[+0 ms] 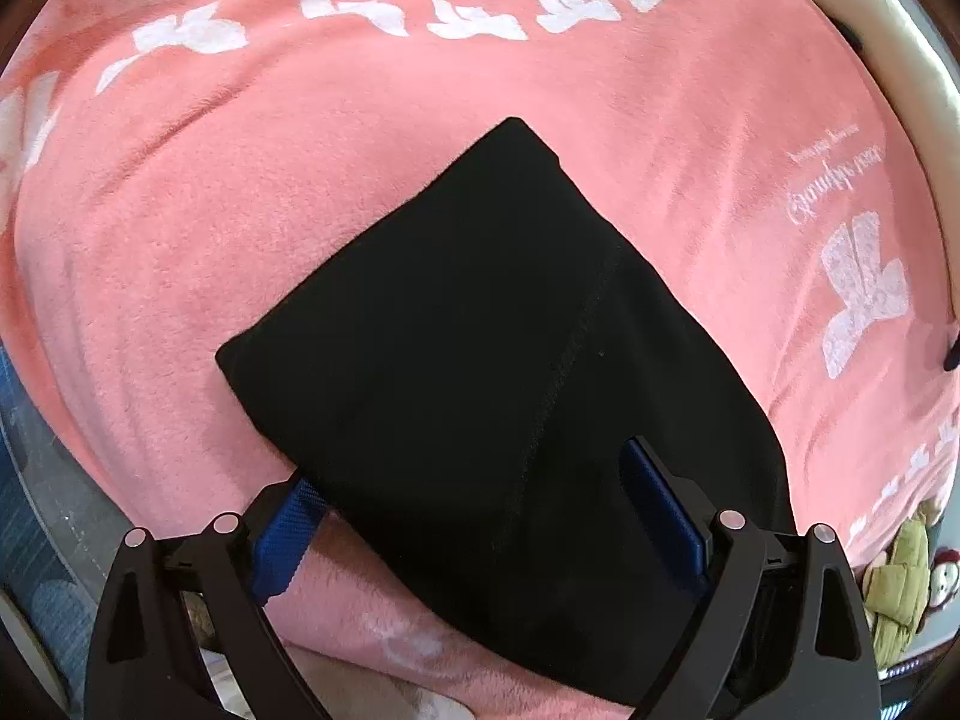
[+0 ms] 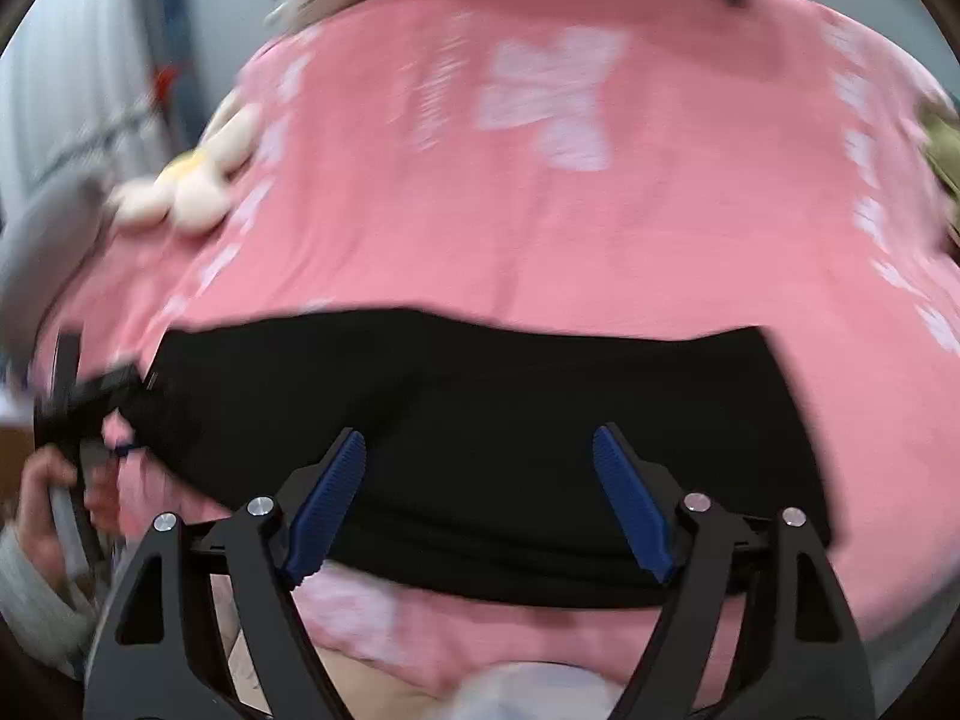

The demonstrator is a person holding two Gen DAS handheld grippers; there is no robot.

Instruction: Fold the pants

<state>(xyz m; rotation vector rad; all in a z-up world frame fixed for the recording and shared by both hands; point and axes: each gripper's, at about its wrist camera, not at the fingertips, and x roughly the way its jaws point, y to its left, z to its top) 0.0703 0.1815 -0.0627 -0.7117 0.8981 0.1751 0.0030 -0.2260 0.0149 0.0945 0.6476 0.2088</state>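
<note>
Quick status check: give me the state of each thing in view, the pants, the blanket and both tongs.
Black pants: folded into a compact block, lying flat on the blanket.
Pink blanket: spread out under the pants, slightly rumpled.
Left tongs: open, straddling the near end of the pants, one pad half under the cloth edge.
Right tongs: open, nothing gripped, over the pants; view is motion-blurred.

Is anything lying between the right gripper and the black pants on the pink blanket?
Nothing visible does. The right gripper, fingers spread, sits right over the folded pants on the pink blanket; the cream plush sits well off.
</note>
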